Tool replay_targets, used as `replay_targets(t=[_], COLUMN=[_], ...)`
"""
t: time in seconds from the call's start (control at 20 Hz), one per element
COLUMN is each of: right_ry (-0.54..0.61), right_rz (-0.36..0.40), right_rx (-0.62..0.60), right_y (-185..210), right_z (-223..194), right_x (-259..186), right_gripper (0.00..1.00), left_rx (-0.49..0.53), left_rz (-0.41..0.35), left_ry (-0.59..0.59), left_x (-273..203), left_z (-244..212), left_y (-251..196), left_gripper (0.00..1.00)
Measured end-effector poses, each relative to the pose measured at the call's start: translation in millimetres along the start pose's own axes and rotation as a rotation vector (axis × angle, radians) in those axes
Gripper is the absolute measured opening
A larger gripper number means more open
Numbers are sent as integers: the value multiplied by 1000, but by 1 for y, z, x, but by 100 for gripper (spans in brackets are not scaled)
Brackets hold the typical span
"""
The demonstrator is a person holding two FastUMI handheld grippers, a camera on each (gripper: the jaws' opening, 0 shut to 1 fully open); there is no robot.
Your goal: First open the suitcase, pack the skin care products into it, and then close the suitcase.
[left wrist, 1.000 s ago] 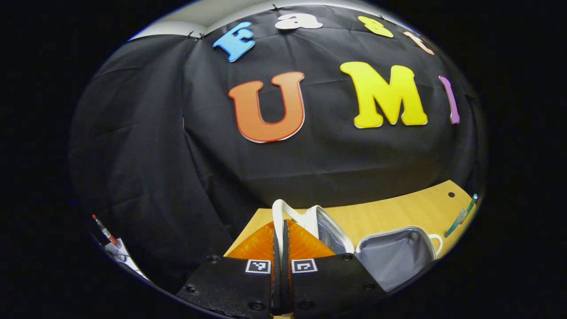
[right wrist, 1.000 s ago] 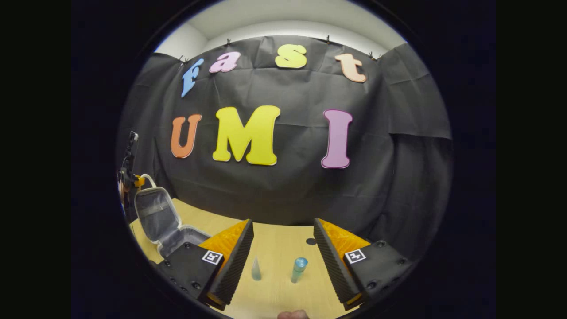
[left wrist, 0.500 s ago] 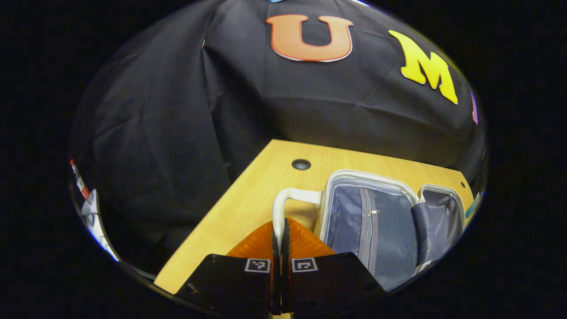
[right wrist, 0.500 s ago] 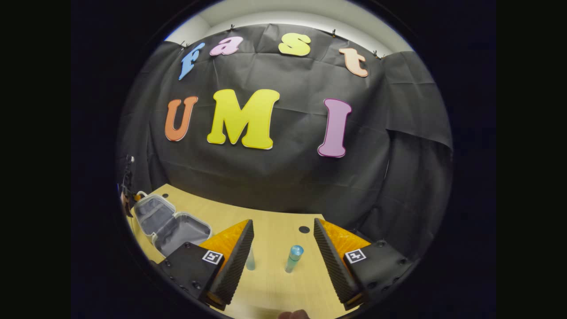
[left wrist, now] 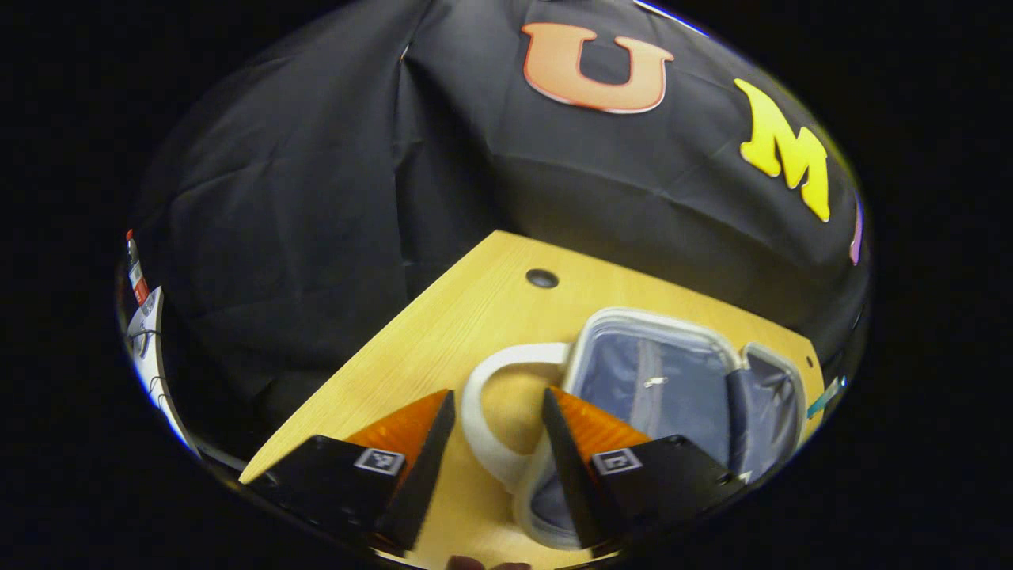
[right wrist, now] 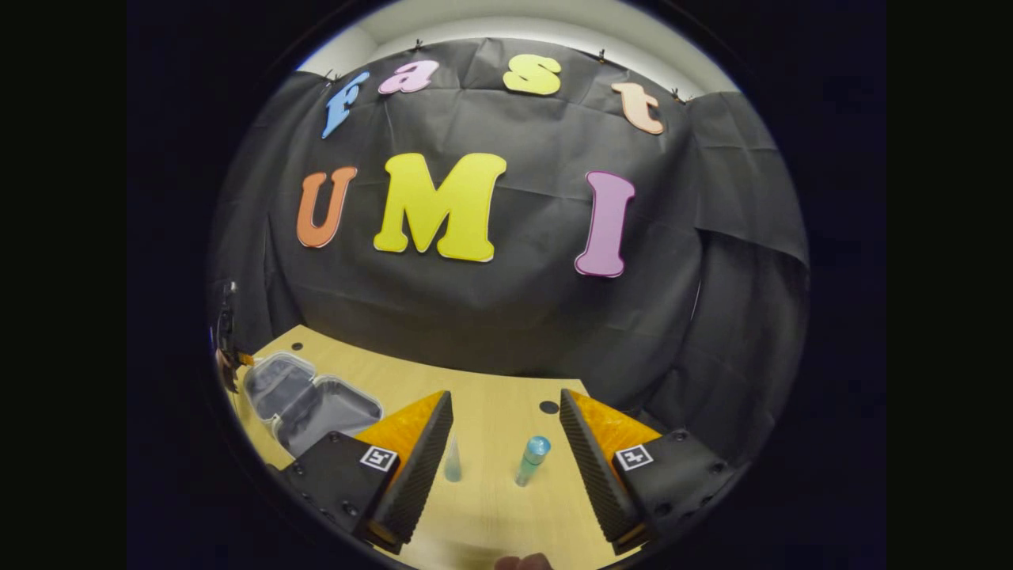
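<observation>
The small white suitcase (left wrist: 657,380) lies fully open on the wooden table (left wrist: 443,340), grey lining up in both halves. Its white loop handle (left wrist: 483,427) rests on the table between the fingers of my left gripper (left wrist: 495,404), which is open and not touching it. In the right gripper view the open suitcase (right wrist: 313,404) sits at the far left. My right gripper (right wrist: 506,412) hangs open above two upright skin care items: a clear cone-topped bottle (right wrist: 453,463) and a teal-capped tube (right wrist: 532,459).
Black cloth walls close off the back and both sides of the table. Round cable holes (left wrist: 542,278) (right wrist: 548,407) sit near the table's far edge. Part of a hand (right wrist: 522,562) shows at the bottom of the right gripper view. The table's left edge (left wrist: 356,372) drops off beside the suitcase.
My left gripper has opened and let go of the suitcase handle, which now rests on the table. The lid has gone from upright to lying flat. The right gripper barely moved.
</observation>
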State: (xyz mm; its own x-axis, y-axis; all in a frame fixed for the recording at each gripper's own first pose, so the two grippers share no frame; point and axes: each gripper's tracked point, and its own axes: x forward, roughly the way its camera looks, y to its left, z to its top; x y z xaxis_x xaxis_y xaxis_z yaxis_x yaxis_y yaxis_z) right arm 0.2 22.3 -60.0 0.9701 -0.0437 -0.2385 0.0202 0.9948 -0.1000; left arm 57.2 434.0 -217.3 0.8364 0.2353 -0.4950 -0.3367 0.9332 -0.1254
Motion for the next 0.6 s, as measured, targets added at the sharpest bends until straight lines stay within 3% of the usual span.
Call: replay_targets(t=[0.05,0.1,0.25,0.35,0.6], right_ry=[-6,-11,-21,-19,8], right_rz=[4,9,24,25,24], right_rx=[8,12,30,59,86], right_y=[-1,-3,-14,-28,-64], right_z=[0,0,-3,-7,-31], right_x=[2,3,8,12,17], right_gripper=[81,81,81,81,81], left_rx=[18,42,121,173,213], left_rz=[1,7,6,-31,-148], left_ry=[-39,-88,-218,-278,-289], left_x=[-13,-27,-77,-110,-152], left_z=[12,28,64,70,30], left_y=[-10,-22,-76,-140,-268], left_gripper=[77,99,98,97,97])
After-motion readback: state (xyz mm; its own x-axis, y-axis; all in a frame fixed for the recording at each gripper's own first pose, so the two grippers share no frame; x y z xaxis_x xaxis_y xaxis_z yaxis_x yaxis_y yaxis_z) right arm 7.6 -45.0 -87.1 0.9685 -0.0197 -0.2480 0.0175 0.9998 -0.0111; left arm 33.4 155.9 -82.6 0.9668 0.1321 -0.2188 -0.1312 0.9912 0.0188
